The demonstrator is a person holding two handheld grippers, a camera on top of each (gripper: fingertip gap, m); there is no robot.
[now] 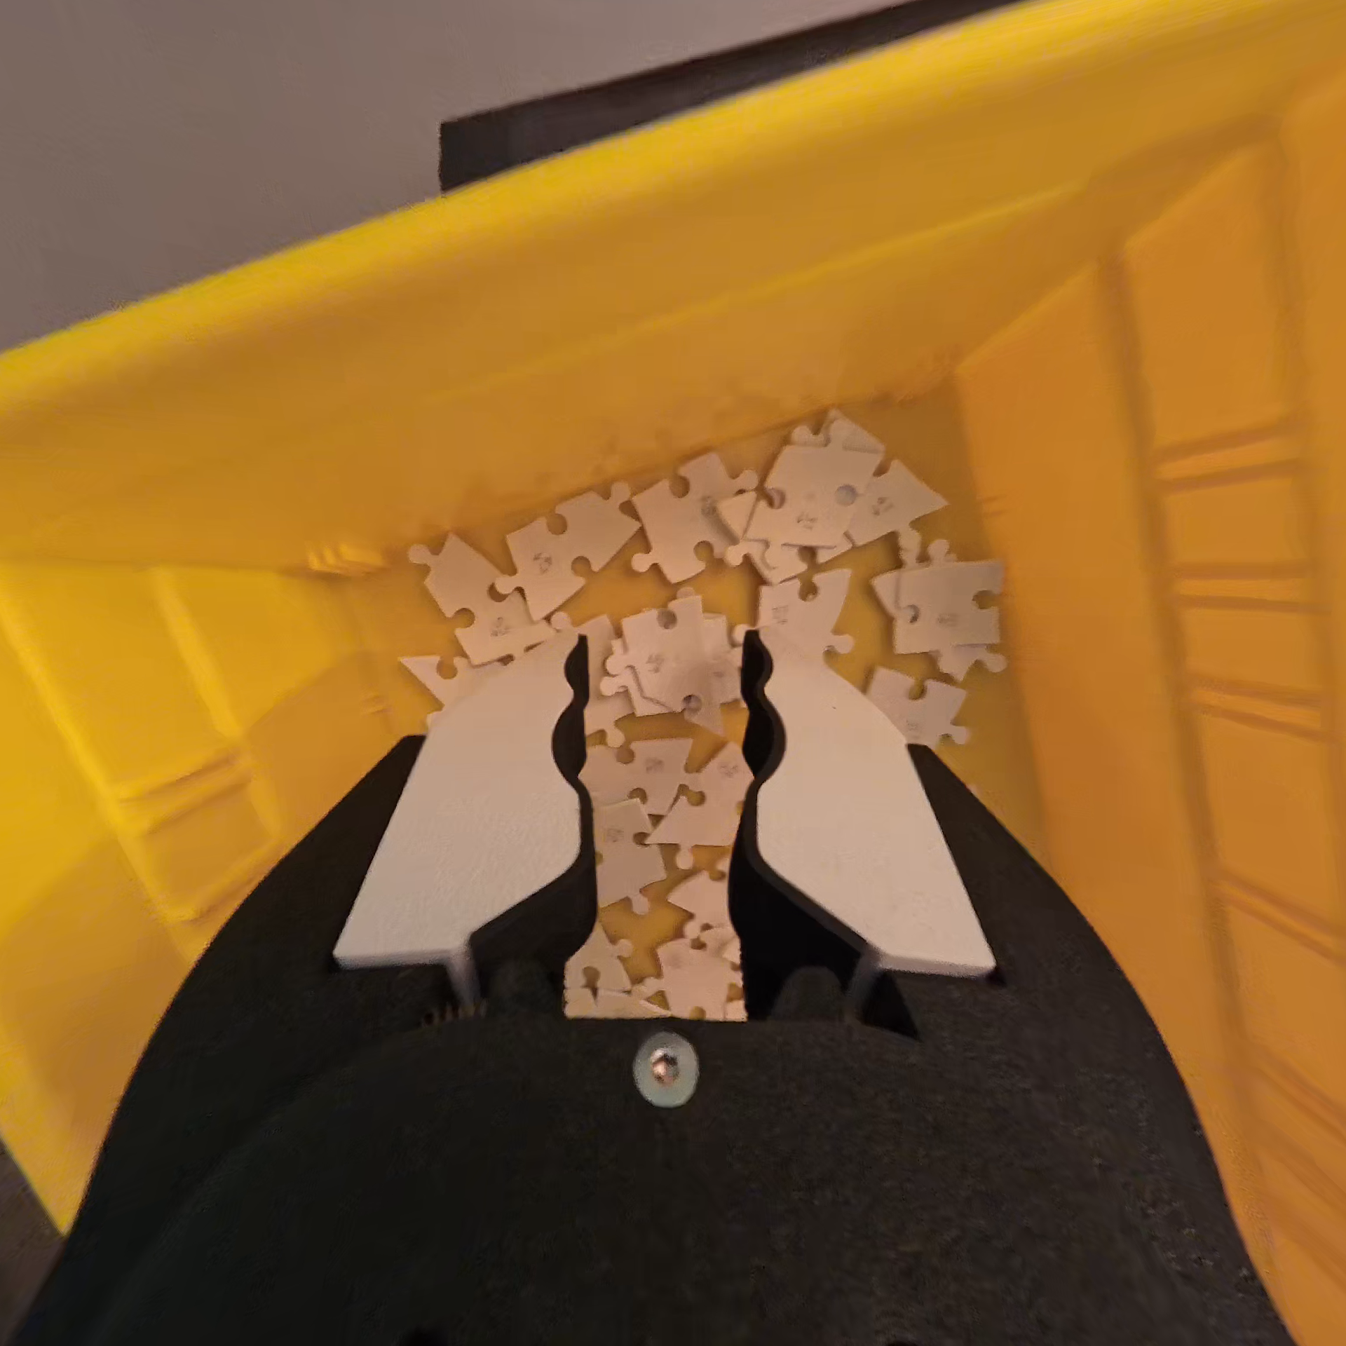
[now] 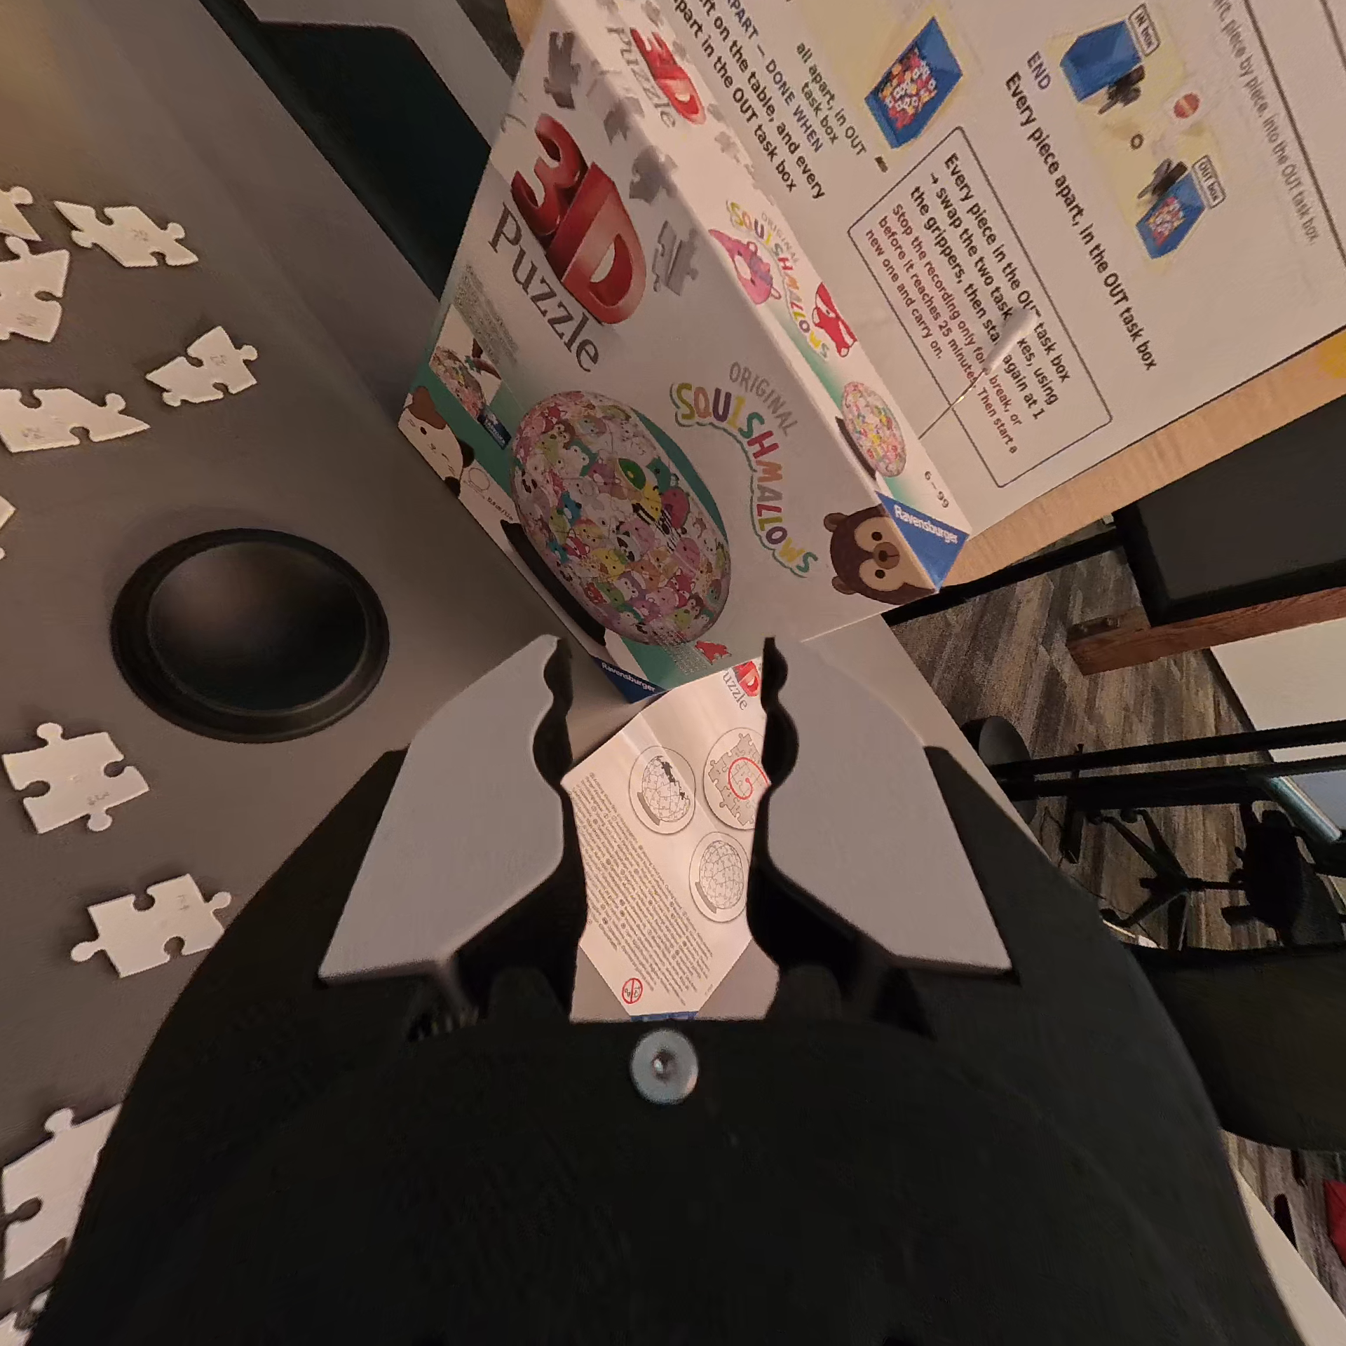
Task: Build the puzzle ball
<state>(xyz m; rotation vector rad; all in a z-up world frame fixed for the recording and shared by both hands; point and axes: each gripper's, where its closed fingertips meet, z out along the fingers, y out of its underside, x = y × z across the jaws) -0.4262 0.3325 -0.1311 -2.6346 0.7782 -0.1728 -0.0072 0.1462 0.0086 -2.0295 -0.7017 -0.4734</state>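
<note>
L gripper (image 1: pixel 663 644) open over pieces (image 1: pixel 808 502) in yellow bin (image 1: pixel 655 349); R gripper (image 2: pixel 663 648) open

A printed instruction sheet (image 2: pixel 1056 218) is laid on a light wooden surface (image 2: pixel 1136 466) beyond the grey table (image 2: pixel 306 408). A thin white stick (image 2: pixel 1009 339) is seen lying on the sheet. Dark patterned floor (image 2: pixel 1020 670) and black stand legs (image 2: pixel 1165 757) are shown at the right

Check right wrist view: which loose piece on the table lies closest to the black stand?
The white piece just below the round black stand in that view. The other pieces lie clearly farther from its rim, on the grey table.
</note>
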